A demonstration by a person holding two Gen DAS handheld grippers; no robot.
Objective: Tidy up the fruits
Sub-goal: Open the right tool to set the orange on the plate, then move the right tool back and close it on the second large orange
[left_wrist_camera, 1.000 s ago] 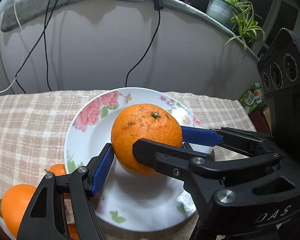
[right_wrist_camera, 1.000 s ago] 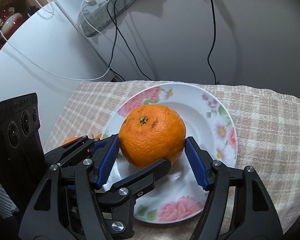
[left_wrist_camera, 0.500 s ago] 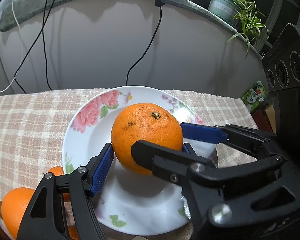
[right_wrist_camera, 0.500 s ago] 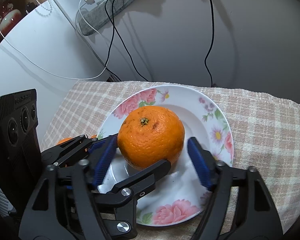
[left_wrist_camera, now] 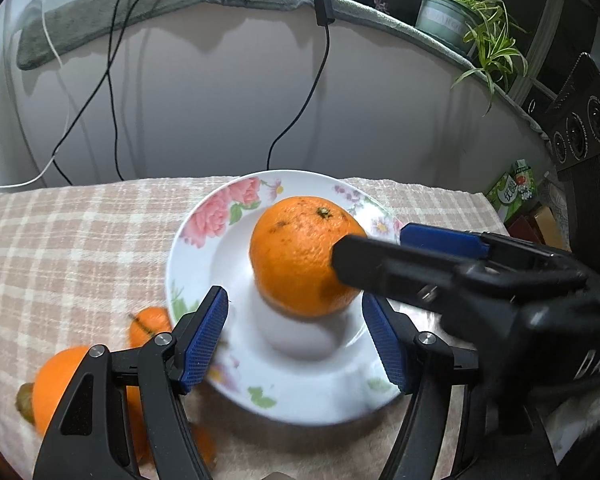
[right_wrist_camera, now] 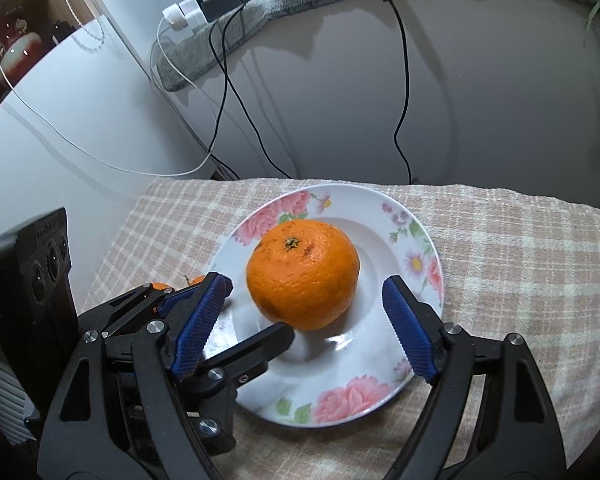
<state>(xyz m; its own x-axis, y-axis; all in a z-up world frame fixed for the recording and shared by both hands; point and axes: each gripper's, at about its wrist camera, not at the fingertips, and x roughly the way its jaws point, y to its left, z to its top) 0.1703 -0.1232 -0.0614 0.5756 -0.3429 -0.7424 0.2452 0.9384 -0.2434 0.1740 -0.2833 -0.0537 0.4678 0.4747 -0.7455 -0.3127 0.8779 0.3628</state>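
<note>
- A large orange [right_wrist_camera: 302, 273] sits stem-up in the well of a white plate [right_wrist_camera: 396, 364] with pink flowers on its rim.
- The right hand-held gripper [right_wrist_camera: 306, 328] has its blue-padded fingers [right_wrist_camera: 408, 328] spread apart on either side of the orange, neither pad touching the peel.
- The left hand-held gripper [left_wrist_camera: 296, 344] is likewise spread wide, both blue pads clear of the fruit; it is low over the near half of the plate.
- Smaller oranges [left_wrist_camera: 60, 380] lie just off the plate's left edge, partly hidden behind the left gripper's frame.
- The plate rests on a beige checked cloth [right_wrist_camera: 520, 264] covering the surface.
- Black and white cables [right_wrist_camera: 400, 92] hang down the wall behind.
</note>
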